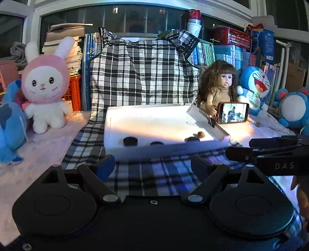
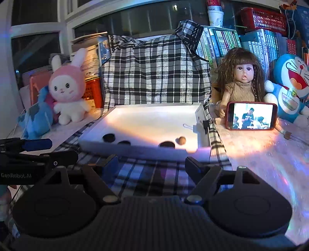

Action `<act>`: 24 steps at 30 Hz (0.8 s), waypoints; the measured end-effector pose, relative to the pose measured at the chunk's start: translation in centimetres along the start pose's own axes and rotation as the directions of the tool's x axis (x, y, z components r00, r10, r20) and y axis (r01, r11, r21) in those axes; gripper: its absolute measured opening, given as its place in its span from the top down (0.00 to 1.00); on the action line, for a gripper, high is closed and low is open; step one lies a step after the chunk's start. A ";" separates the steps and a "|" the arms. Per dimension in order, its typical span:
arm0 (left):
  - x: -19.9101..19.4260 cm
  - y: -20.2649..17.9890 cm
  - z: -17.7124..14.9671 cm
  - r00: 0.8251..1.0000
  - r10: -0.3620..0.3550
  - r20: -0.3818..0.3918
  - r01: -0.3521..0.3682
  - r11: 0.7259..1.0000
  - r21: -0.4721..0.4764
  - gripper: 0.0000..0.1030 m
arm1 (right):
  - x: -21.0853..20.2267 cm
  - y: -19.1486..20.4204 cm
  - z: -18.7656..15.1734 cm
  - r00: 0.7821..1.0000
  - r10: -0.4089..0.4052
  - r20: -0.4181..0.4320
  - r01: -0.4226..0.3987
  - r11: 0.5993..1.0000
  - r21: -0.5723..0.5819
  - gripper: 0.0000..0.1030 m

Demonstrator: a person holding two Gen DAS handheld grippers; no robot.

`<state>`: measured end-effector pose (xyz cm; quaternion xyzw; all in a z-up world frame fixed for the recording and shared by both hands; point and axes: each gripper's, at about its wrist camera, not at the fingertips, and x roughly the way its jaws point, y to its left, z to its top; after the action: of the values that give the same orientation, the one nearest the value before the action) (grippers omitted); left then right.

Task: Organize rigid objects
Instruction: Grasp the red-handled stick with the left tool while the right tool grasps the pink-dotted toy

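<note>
Two surfaces show: a pale tabletop [image 2: 260,154] and a checked cloth [image 1: 154,173] draped up over a backrest, with dark windows and shelved books [image 2: 231,42] behind. A rabbit plush [image 1: 46,86], doll [image 2: 241,83] and phone [image 2: 252,115] flank a white tray [image 1: 193,149]. Inside it lie three dark discs [image 1: 130,141] and a brown ball [image 1: 201,134]. The left gripper [image 1: 152,166] and right gripper [image 2: 151,164] stand wide apart, empty, just short of the tray.

You're in a lived-in home room: a pink-hooded white plush rabbit [image 1: 45,86], a long-haired brown-dressed doll [image 2: 241,85], rows of upright paperback books [image 2: 227,44] and a dark window [image 1: 119,17].
</note>
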<state>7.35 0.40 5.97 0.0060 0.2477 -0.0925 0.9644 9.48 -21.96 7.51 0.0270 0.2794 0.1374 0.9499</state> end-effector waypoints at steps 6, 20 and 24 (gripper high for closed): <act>-3.0 0.0 -3.3 1.000 0.024 0.000 -0.024 0.999 0.032 0.17 | -2.5 0.6 -2.7 1.000 -0.012 0.008 0.012 0.999 -0.031 0.17; -7.6 0.8 -8.7 0.995 0.063 -0.079 -0.063 0.998 -0.009 0.49 | -5.5 2.4 -7.8 0.994 -0.102 -0.025 0.094 0.973 -0.211 0.17; -8.6 0.8 -9.2 0.995 0.052 -0.086 -0.055 0.998 -0.041 0.57 | -5.6 2.7 -8.7 0.993 -0.112 -0.036 0.101 0.966 -0.239 0.17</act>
<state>-4.29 3.27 2.00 -0.0042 0.2900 -0.0610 0.9551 -0.40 -21.11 3.52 -0.1049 0.2855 0.1191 0.9451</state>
